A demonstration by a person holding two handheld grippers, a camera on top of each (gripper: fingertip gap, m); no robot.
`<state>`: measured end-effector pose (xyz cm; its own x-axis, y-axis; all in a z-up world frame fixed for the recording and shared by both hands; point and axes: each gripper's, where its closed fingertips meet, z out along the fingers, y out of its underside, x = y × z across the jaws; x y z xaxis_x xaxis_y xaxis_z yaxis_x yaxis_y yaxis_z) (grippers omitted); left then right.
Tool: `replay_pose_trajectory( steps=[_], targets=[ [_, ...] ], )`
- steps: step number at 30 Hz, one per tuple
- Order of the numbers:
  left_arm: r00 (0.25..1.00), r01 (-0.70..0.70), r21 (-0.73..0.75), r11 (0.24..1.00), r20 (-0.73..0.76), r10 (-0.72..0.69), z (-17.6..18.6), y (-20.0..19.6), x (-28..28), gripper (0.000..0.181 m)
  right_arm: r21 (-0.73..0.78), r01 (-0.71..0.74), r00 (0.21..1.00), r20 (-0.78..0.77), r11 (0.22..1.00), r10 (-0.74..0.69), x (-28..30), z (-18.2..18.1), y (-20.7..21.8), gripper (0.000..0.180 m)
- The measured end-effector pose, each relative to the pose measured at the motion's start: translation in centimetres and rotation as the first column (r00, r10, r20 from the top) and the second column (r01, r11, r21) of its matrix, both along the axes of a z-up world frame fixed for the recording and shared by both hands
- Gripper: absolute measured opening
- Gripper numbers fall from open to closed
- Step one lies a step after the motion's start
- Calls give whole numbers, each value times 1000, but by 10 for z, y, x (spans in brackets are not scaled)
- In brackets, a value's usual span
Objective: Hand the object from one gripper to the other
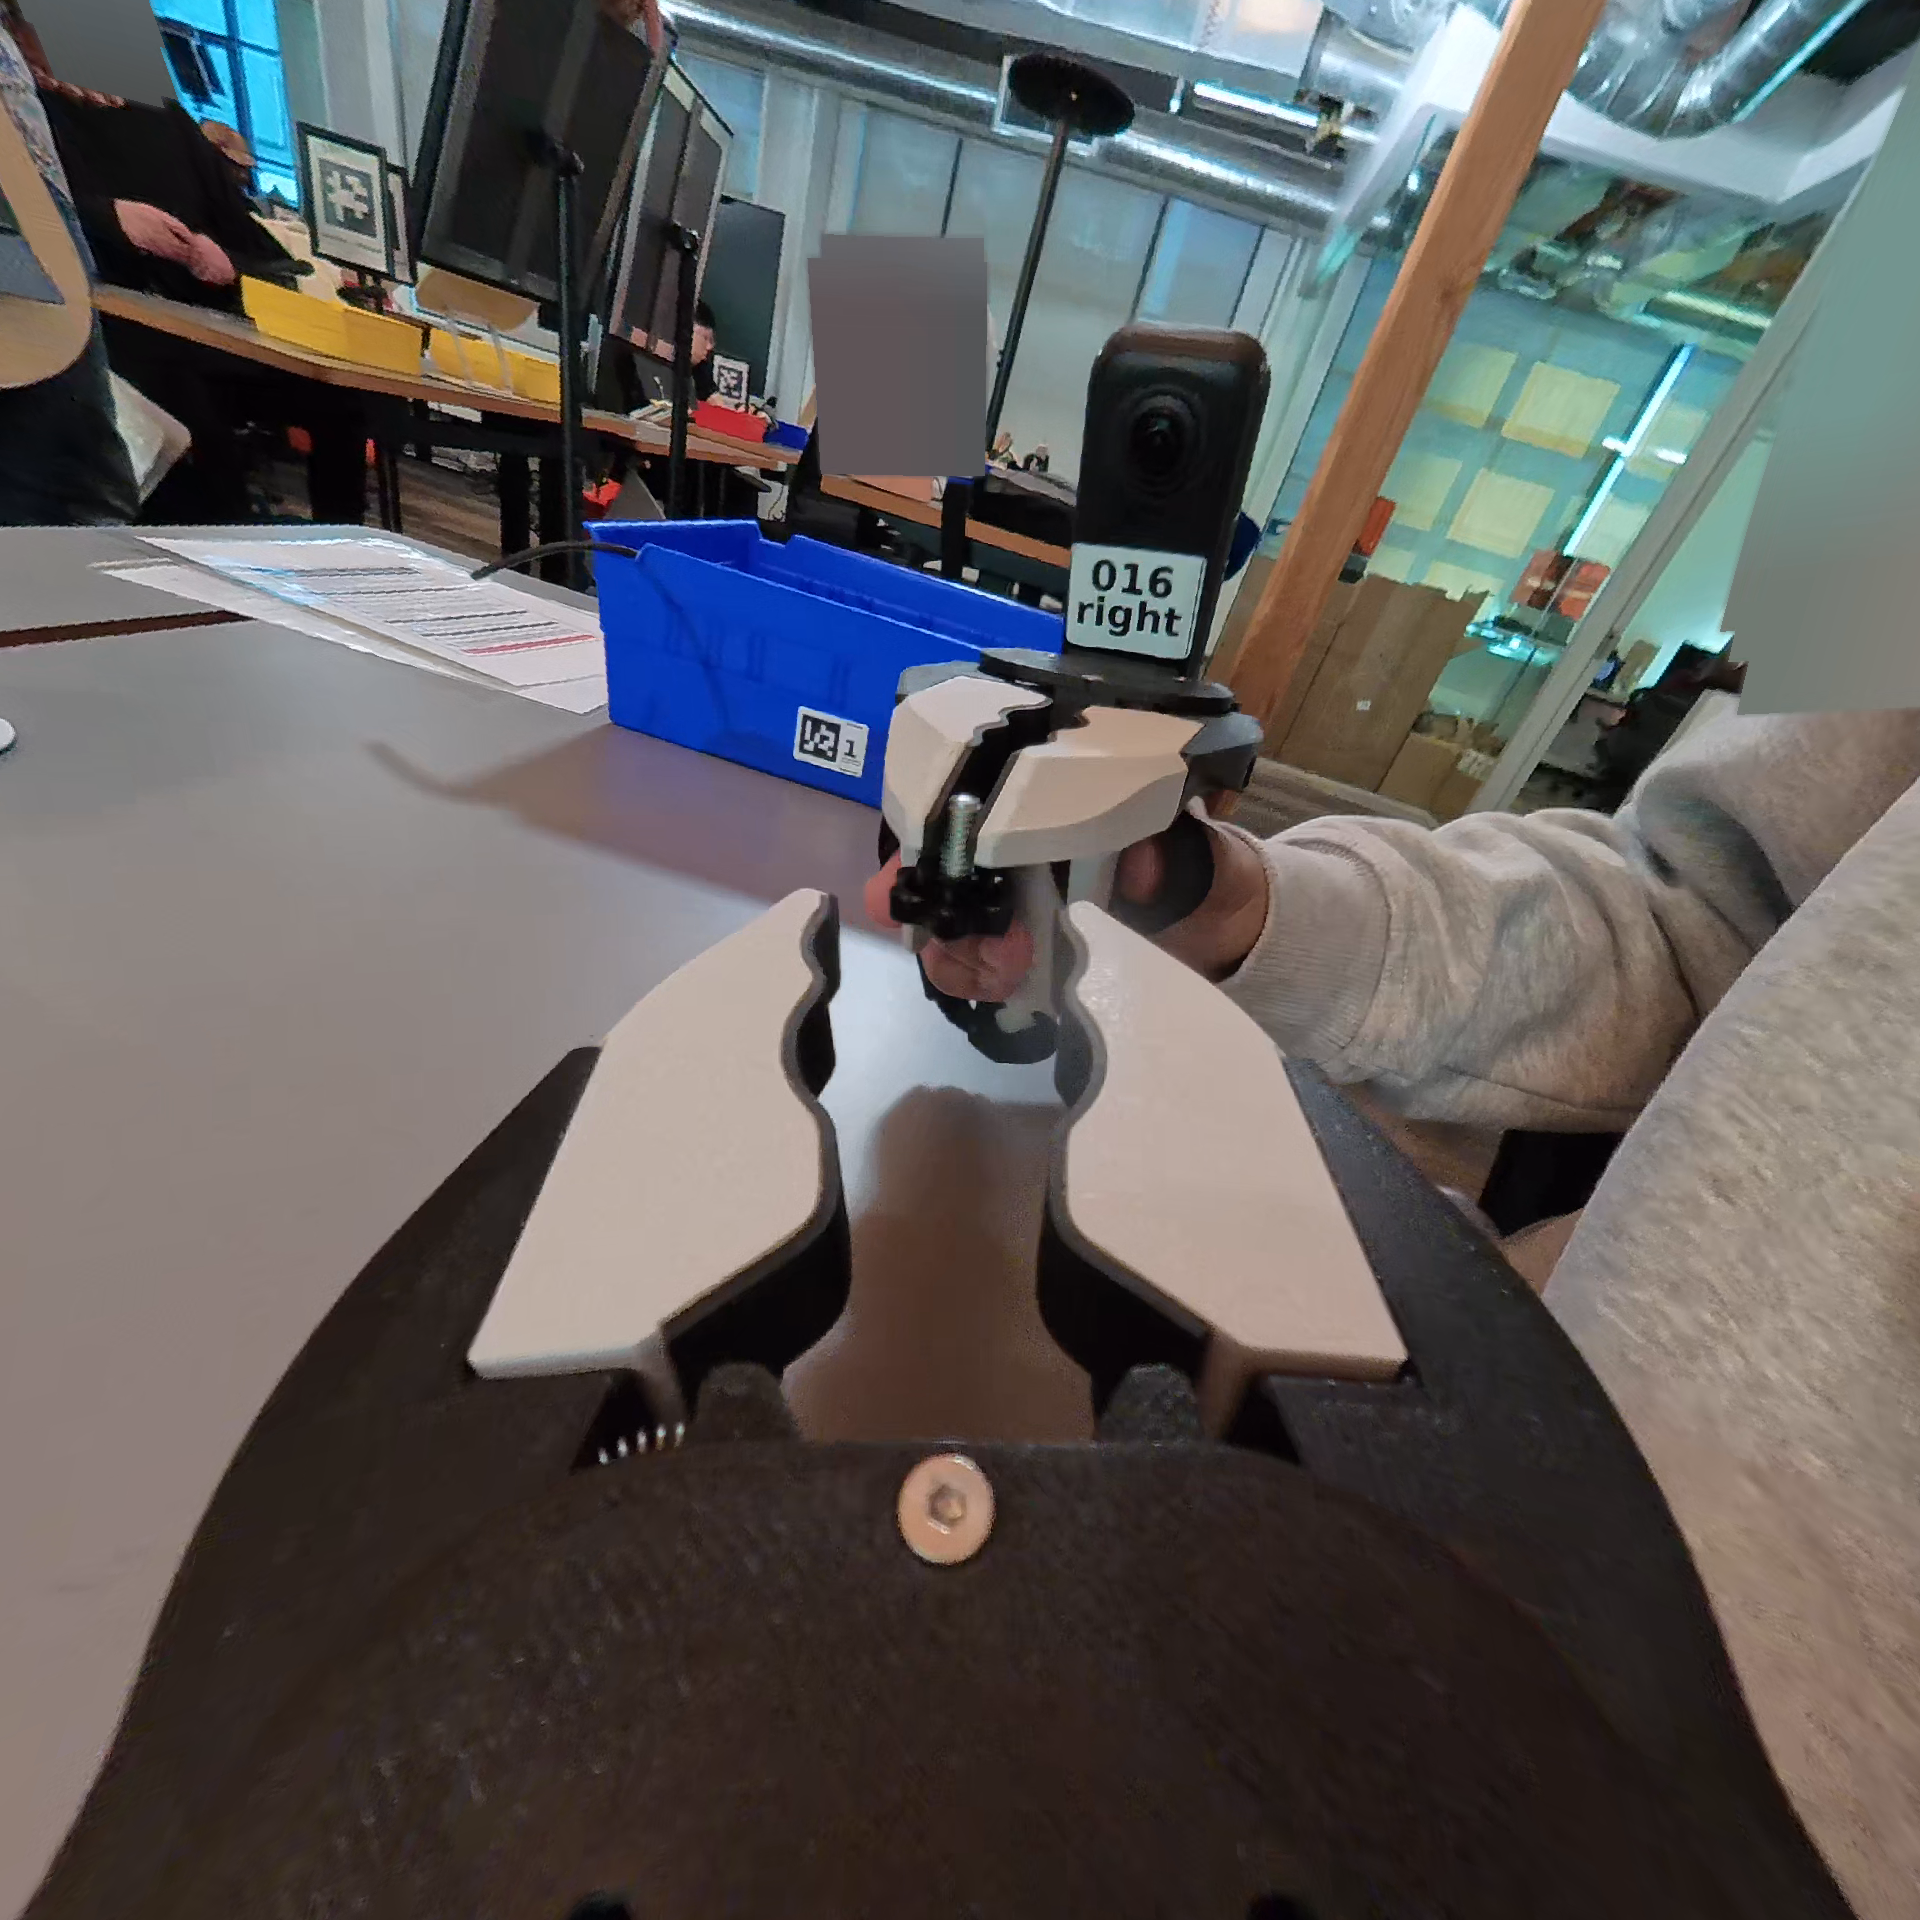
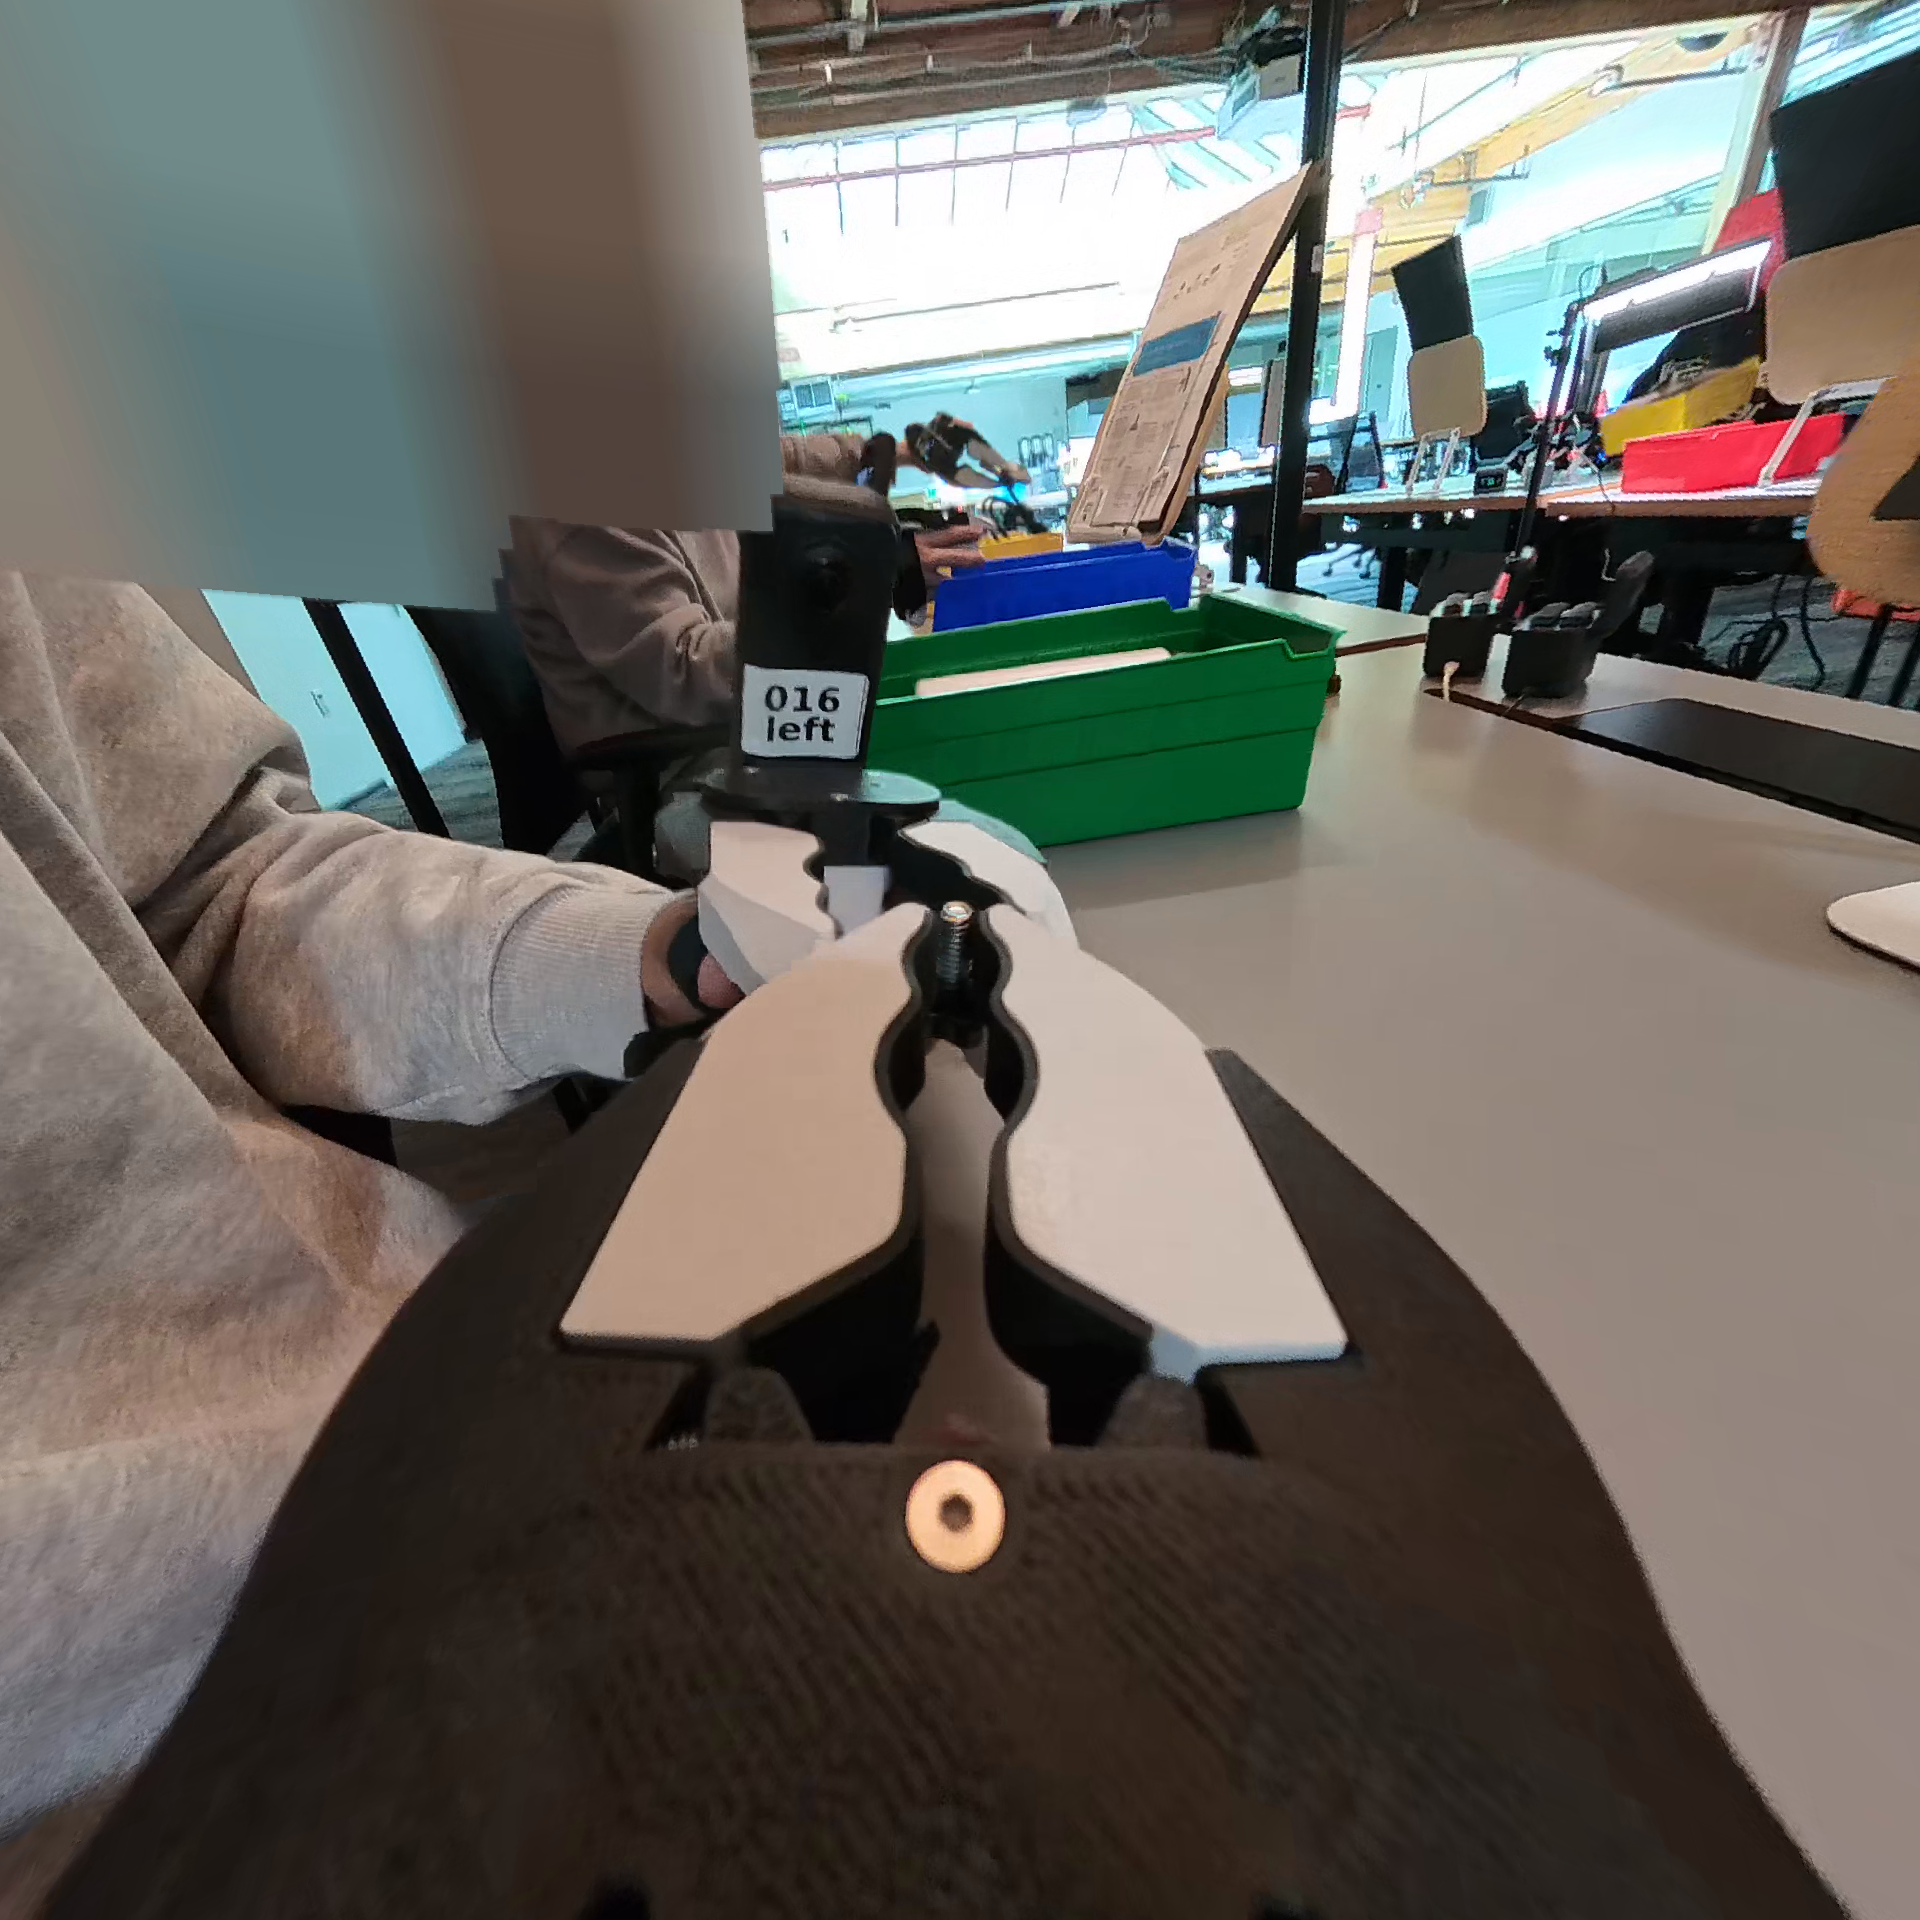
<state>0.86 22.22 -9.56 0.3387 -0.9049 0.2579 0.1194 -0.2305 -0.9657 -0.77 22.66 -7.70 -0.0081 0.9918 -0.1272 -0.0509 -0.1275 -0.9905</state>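
Two hand-held grippers face off above the bench: your right hand-held gripper (image 2: 951, 940) pinches the bolt (image 2: 953, 961) upright, thread exposed, so your wide-open left hand-held gripper (image 1: 940, 961) can take it.

Grey sleeve (image 1: 1475, 935) — white-fingered black gripper (image 1: 940, 997)
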Motion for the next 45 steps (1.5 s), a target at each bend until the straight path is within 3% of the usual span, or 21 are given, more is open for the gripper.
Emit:
replay_pose_trajectory(
  steps=[3,7,10,15,39,45],
  targets=[
    [998,25,-45,999,57,-22,3,0,-1,43,-52,-28,997,-70,998,24,8,10,2,6],
    [982,138,-103,985,146,-122,10,-9,0,35,-124,-149,978,-165,981,127,15,22,-5,6],
    [964,198,-106,974,203,-174,17,-15,-1,32,-129,-195,974,-140,972,176,13,19,-14,6],
    [954,245,-83,966,200,-225,19,-23,-2,18,-107,-246,967,-90,963,237,8,12,-27,6],
    [959,265,-55,963,123,-257,12,-29,3,14,-142,-282,958,-91,949,271,6,8,-30,6],
    [972,211,-45,976,113,-205,12,-22,-1,14,-172,-188,978,-123,967,168,5,11,-12,41]
  ],
)
